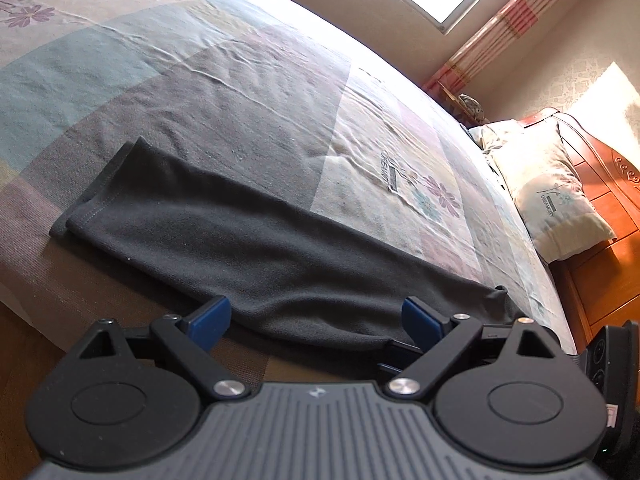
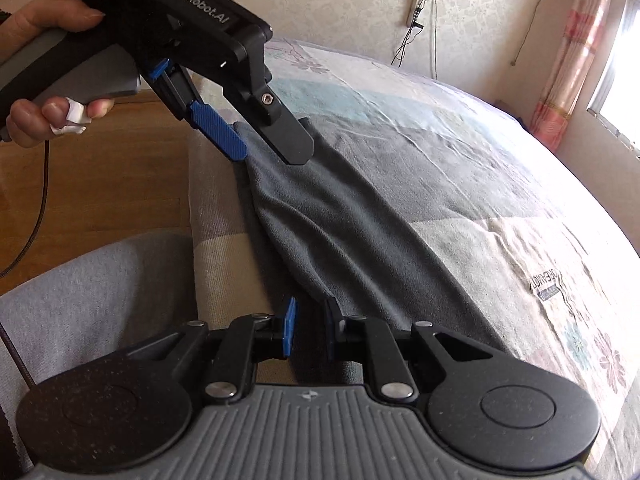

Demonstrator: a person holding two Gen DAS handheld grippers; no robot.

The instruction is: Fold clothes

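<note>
Lying between both tongs: dark garment.

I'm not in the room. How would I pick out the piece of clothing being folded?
Start with the big bed, covered in a pale patchwork sheet with purple flowers. Along its near edge lies a long, narrow strip of dark grey garment, folded lengthwise, between the two grippers. It is the only plain, dark cloth on the bed; the pillow by the headboard is pale and printed.
</note>
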